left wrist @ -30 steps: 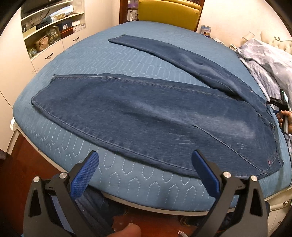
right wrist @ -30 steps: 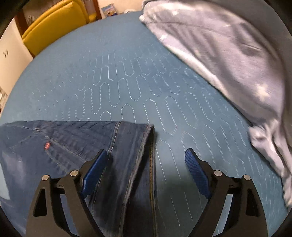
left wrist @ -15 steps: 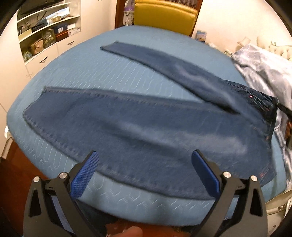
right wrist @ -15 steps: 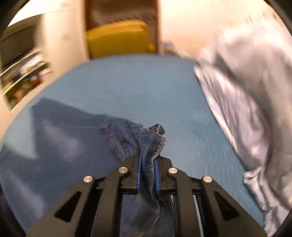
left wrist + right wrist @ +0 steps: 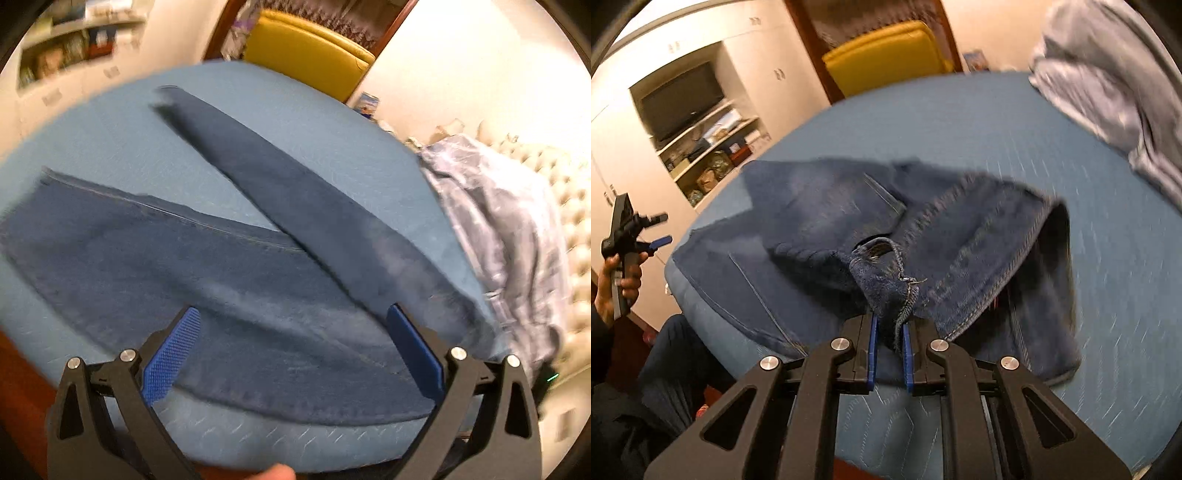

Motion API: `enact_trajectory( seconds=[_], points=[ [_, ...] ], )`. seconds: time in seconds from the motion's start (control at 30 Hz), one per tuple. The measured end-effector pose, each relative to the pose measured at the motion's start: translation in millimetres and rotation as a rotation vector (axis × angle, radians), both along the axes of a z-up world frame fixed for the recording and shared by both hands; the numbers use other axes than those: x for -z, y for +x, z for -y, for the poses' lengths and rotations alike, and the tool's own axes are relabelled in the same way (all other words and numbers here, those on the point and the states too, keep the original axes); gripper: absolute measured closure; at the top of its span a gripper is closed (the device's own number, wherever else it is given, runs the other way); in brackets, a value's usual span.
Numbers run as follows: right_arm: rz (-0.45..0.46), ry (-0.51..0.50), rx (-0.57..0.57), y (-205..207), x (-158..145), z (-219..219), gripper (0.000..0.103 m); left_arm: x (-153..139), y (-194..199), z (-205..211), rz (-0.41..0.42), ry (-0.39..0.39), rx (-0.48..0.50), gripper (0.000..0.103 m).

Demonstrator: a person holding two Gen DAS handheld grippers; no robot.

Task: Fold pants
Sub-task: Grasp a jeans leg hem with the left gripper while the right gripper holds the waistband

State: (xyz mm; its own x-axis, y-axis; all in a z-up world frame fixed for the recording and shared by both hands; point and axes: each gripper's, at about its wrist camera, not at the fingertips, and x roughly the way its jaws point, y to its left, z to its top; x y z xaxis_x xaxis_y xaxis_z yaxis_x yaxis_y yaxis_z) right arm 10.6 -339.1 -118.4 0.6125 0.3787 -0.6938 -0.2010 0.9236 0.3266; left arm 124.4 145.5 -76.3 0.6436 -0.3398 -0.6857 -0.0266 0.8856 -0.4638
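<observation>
A: Two claws, one busy. Right claw [image 5: 888,345] is pinched tight on a bunched corner of the jeans [image 5: 960,251] at the waistband end, which hangs lifted off the bed [image 5: 1108,280]. Probably a corner grip so the top can be carried across, one half laid over the other.

B: Left one?

A: Left claw [image 5: 291,354] is spread wide, nothing between the pads. It hangs over the near edge of the bed, above the near leg. My guess: it's waiting to pin or take the other side.

B: Where's the rest of the jeans?

A: Left wrist view shows both legs flat on the bed, splayed in a V, the far leg running toward the yellow chair [image 5: 306,55]. The right view misses that.

B: What does the right view add?

A: The grip itself, the raised waistband fold, and the left claw held in a hand [image 5: 617,280] off the bed's side. Gray bedding [image 5: 1108,85] heaped at the far right, apart from the jeans.
</observation>
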Motion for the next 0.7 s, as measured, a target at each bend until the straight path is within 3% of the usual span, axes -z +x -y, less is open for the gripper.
enact_trajectory(
  seconds=[0.1, 0.2, 0.3, 0.43, 0.53, 0.7],
  points=[
    [-0.021, 0.063, 0.050, 2, 6, 12, 0.091, 24, 48, -25, -0.050, -0.181, -0.001, 0.024],
    [-0.004, 0.082, 0.083, 6, -5, 21, 0.091, 43, 93, -47, -0.091, -0.310, -0.036, 0.043],
    [0.016, 0.063, 0.093, 7, -16, 22, 0.091, 59, 142, -66, -0.137, -0.361, -0.095, 0.057],
    [0.019, 0.040, 0.090, 11, -22, 23, 0.091, 86, 195, -88, -0.196, -0.435, -0.185, 0.067],
    [0.006, 0.026, 0.089, 18, -22, 24, 0.091, 105, 219, -96, -0.246, -0.511, -0.228, 0.067],
    [0.006, 0.002, 0.081, 20, -22, 22, 0.091, 127, 254, -98, -0.307, -0.540, -0.276, 0.068]
  ],
)
